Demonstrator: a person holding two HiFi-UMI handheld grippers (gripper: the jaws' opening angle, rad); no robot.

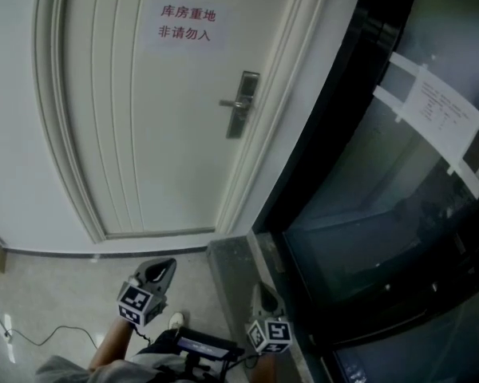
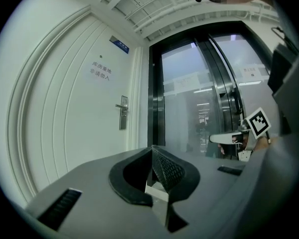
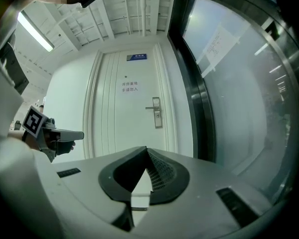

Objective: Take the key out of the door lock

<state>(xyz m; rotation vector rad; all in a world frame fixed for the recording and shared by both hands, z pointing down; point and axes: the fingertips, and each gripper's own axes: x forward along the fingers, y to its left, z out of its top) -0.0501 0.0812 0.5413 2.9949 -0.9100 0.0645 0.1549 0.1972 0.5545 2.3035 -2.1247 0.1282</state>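
White panelled door [image 1: 144, 118] stands well ahead of both tools, carrying a silver rectangular metal lock plate [image 1: 242, 104] whose lever handle [image 1: 228, 102] points away from the door's edge. The key should sit in that plate below the lever, but it is too small to make out in any view.

The left tool [image 2: 152, 151] has its jaws together with nothing between them. The right tool [image 3: 147, 152] is the same, pads meeting and empty. Both hang low, well apart from the door.

From the right tool the plate lies almost straight ahead and above, slightly to its right. From the left tool it lies ahead and off to its left, so the right tool looks the nearer of the 2. A key's long axis would run square to the door face, so the jaws must part, close on its head and draw straight back
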